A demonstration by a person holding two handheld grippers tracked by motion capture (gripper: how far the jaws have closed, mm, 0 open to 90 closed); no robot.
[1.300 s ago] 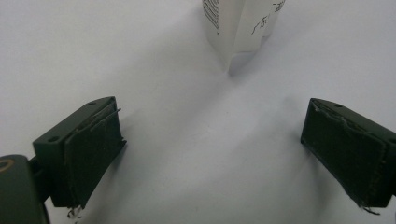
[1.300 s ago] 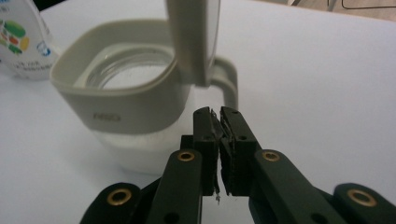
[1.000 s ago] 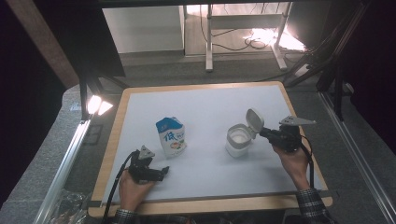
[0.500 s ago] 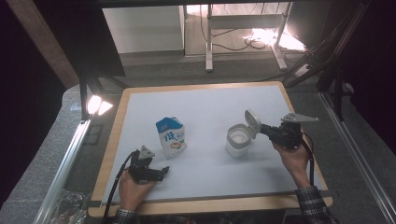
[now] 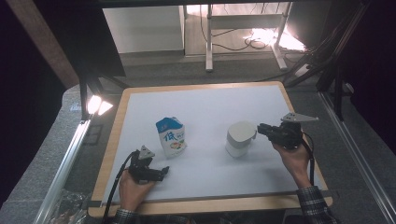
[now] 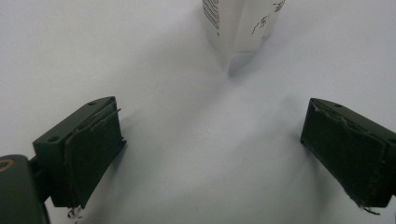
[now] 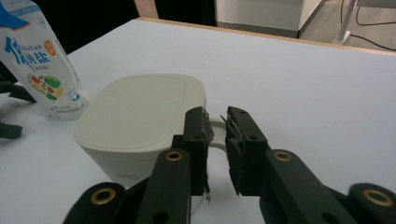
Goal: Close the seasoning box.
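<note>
Two grippers work over a white table [image 5: 205,107]. Much of the blue-and-white pouch [image 5: 171,136] is cut off in the gripper views: the left gripper view shows its lower printed edge at the top of the frame, the right gripper view shows its front at the left edge, and the small print is too fine to read in either. The lower body of the white lidded container [image 5: 239,139] is hidden behind the jaws in the right gripper view. Whether the pads actually touch the tab cannot be told.

The left gripper [image 5: 159,173] rests low on the table near the front-left corner, held by the left hand [image 5: 132,189]. Its jaws stand wide apart with bare table between them; they hold nothing. The pouch stands upright just beyond it, apart from the jaws.

The right gripper [image 5: 260,129] is held by the right hand [image 5: 293,158] and points at the container from its right side. Its jaws are narrowed to a small gap around the loop-shaped tab [image 7: 215,135] that projects from the container below the lid [image 7: 140,112]. The lid lies flat and closed. The container stands right of the pouch, well apart from it, near mid-table.
</note>
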